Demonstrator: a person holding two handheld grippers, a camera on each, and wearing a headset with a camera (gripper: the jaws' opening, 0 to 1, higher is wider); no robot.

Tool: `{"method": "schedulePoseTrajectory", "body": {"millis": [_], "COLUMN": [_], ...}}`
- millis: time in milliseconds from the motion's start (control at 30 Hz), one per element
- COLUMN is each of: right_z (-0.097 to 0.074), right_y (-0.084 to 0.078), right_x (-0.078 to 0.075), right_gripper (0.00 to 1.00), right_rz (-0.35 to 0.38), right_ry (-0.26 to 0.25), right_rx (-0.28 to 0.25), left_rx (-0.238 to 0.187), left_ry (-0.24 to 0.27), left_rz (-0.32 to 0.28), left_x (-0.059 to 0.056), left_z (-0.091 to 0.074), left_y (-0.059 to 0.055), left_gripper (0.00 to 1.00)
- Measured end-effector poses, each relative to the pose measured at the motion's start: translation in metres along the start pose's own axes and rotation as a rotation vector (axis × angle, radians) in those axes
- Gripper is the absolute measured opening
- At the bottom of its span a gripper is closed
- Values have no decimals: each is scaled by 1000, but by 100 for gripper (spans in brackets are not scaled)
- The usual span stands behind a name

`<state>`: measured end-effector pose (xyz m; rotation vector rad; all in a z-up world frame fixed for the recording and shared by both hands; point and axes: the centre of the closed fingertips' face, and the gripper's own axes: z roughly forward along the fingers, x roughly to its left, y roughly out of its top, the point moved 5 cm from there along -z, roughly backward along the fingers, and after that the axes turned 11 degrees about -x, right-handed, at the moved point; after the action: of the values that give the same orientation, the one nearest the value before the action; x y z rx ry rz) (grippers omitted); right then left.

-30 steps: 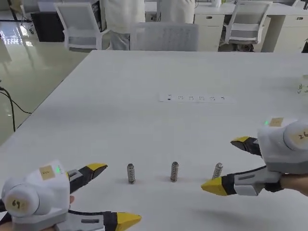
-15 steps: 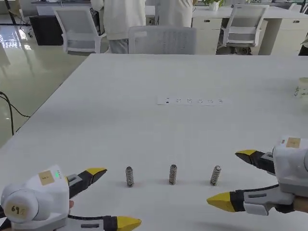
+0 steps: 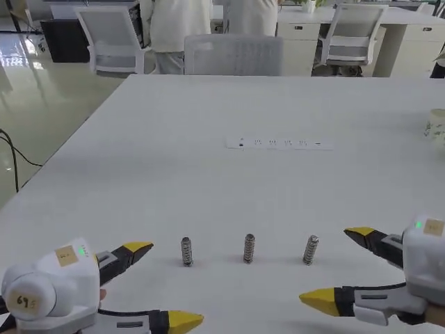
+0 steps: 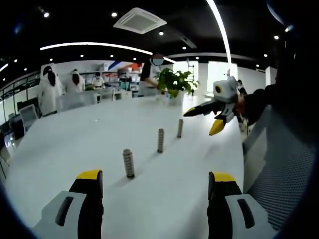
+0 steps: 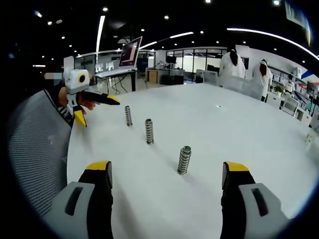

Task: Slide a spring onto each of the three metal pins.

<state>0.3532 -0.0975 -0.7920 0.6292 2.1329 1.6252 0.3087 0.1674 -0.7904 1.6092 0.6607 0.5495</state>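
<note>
Three metal pins stand upright in a row on the white table [image 3: 208, 181], each wrapped in a spring: the left pin [image 3: 186, 251], the middle pin [image 3: 249, 248] and the right pin [image 3: 310, 250]. My left gripper [image 3: 158, 282] is open at the lower left, nothing between its yellow tips, just left of the left pin [image 4: 128, 163]. My right gripper [image 3: 341, 266] is open at the lower right, beside the right pin [image 5: 184, 160]. The left gripper [image 4: 152, 177] and right gripper [image 5: 167, 168] both point along the row.
A strip of sockets [image 3: 279, 143] lies flush in the table's middle. A cup [image 3: 436, 126] stands at the right edge. Office chairs [image 3: 233, 54] and people in white coats [image 3: 179, 28] are beyond the far edge. A mesh chair back [image 5: 37, 154] is near me.
My right gripper has drawn back toward me and down, away from the right pin. The left gripper has barely moved. The head camera shifted slightly.
</note>
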Motion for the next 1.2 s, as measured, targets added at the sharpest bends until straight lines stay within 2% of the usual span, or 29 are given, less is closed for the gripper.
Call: {"method": "schedulePoseTrajectory", "body": {"millis": [333, 667, 1200], "right_z": [1, 1, 3], "right_y": [4, 5, 7], "right_x": [1, 2, 1], "right_gripper": [92, 93, 93], "right_rz": [2, 11, 15], "right_ry": [-8, -16, -18], "right_rx": [-19, -16, -18], "left_rx": [-2, 0, 0], "left_ry": [15, 14, 12], "left_rz": [-15, -24, -22], "left_x": [3, 3, 3], "left_z": [-1, -1, 0], "left_y": [-5, -8, -8], "left_gripper": [83, 83, 83]}}
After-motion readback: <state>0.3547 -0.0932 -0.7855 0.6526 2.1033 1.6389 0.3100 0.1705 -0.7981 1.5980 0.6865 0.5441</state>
